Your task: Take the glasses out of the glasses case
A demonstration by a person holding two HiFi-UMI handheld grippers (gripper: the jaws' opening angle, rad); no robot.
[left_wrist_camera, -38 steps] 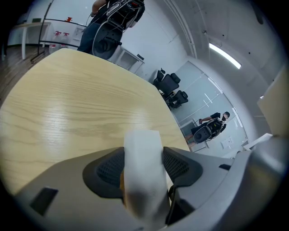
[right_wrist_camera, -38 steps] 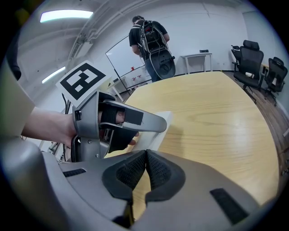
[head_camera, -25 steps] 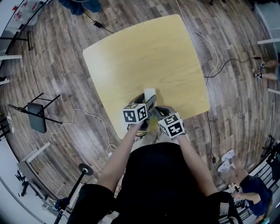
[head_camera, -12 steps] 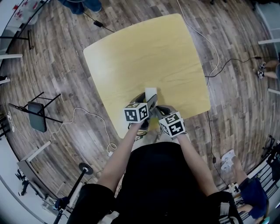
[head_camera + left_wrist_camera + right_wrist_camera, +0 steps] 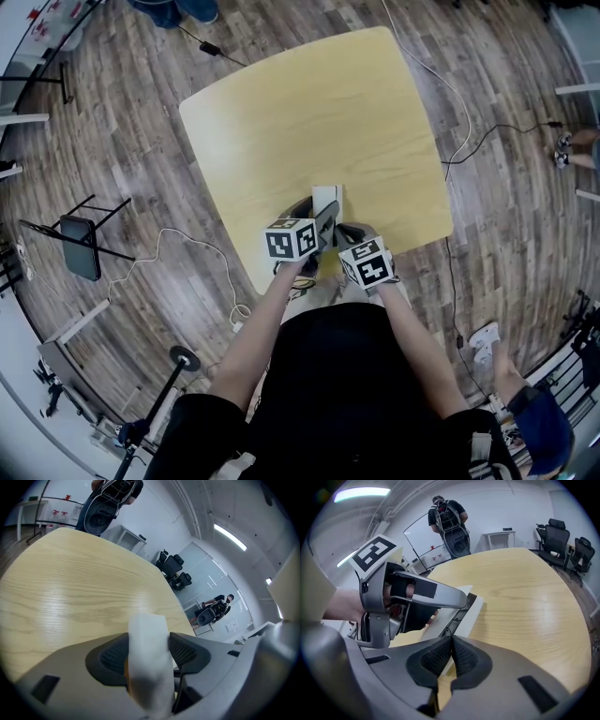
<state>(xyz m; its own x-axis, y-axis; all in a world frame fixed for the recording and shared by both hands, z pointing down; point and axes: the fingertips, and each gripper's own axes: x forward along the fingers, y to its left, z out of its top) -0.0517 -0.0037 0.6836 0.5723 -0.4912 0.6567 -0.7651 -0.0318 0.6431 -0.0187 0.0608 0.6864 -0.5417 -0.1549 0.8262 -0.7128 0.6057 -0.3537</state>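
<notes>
Black clothing [image 5: 347, 375] filled the bottom of the head view, with both forearms reaching up-frame to the near edge of the table [image 5: 309, 112].

Left gripper [image 5: 149, 654]: jaws clamped on a white wall of the glasses case [image 5: 147, 637], pads pressing it from both sides.

Right gripper [image 5: 451, 656]: jaws closed pad to pad, no gap. Nothing could be made out between them, and anything thin nipped there was too small to tell. It sat just right of the left gripper, nose at the case.

Case rested on the table close to the near edge, at lower centre of the head view. In the right gripper view a dark strip ran between two white faces, probably the lid partly raised, though I was not sure. Glasses showed in no view.

Judgement: opening step in hand, extraction not yet begun. Left steadied the case and right worked at its edge. Next move would call for getting the lid fully back, then spreading the right jaws and reaching into the dark gap for the frame, with the left holding firm so the case does not slide.

Beyond: bare pale wood to the far edge. Plank floor [image 5: 141, 141] around, cables [image 5: 459, 103] at upper right, a folding chair [image 5: 80, 248] at left. Office chairs [image 5: 555, 534] and a person [image 5: 449, 515] stood past the table's far end.
</notes>
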